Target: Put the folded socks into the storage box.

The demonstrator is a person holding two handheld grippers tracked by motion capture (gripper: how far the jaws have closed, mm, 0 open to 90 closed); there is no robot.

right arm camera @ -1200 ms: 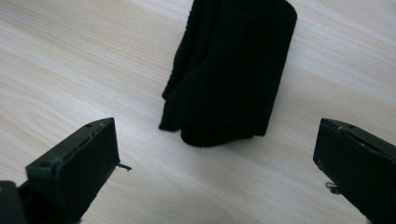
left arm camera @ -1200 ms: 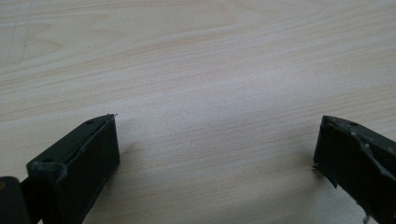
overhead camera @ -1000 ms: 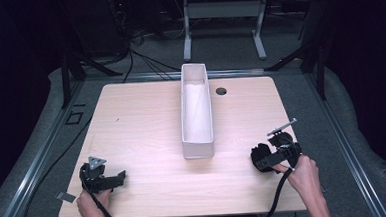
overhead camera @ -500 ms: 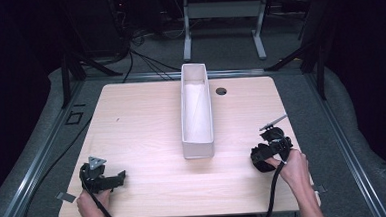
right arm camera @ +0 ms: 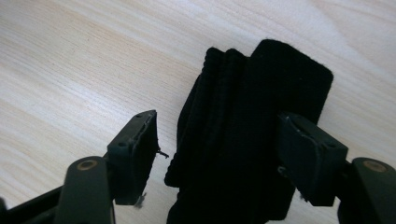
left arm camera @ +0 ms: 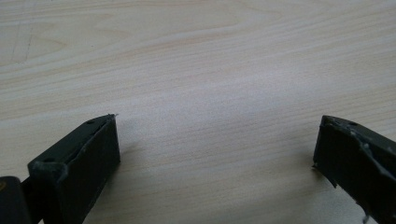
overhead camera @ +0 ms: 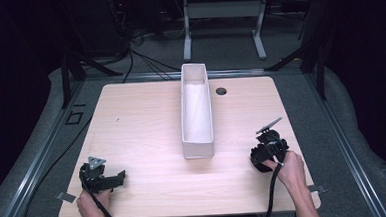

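1. Wood makes the top of the pale, light-grained desk (overhead camera: pixel 146 116), which has rounded corners and a small round hole (overhead camera: pixel 221 91) near its far edge.
2. Grey floor lies all around the desk, with metal rails (overhead camera: pixel 38 156) along the sides and black cables (overhead camera: pixel 143 56) trailing behind.
3. Far back, the room is dark, and the grey legs of a metal frame (overhead camera: pixel 222 32) stand there.
4. A long, narrow white box (overhead camera: pixel 198 143) with an open top sits in the middle of the desk, running from the far edge toward the person.
5. The left hand-held gripper (overhead camera: pixel 118 177) rests low at the near left corner, held by the person's left hand (overhead camera: pixel 93 206).
6. In the left gripper view its jaws stand wide apart over bare wood, gripping nothing.
7. The right hand-held gripper (overhead camera: pixel 256 157) is at the near right side, held by the person's right hand (overhead camera: pixel 287 168).
8. A folded black ribbed cloth (right arm camera: pixel 243 130) lies on the desk right there, well apart from the white box.
9. In the right gripper view the cloth sits between the two jaws, which have just been closing.
10. One jaw touches the cloth, and the other has a thin gap beside it, so the cloth is not squeezed yet.
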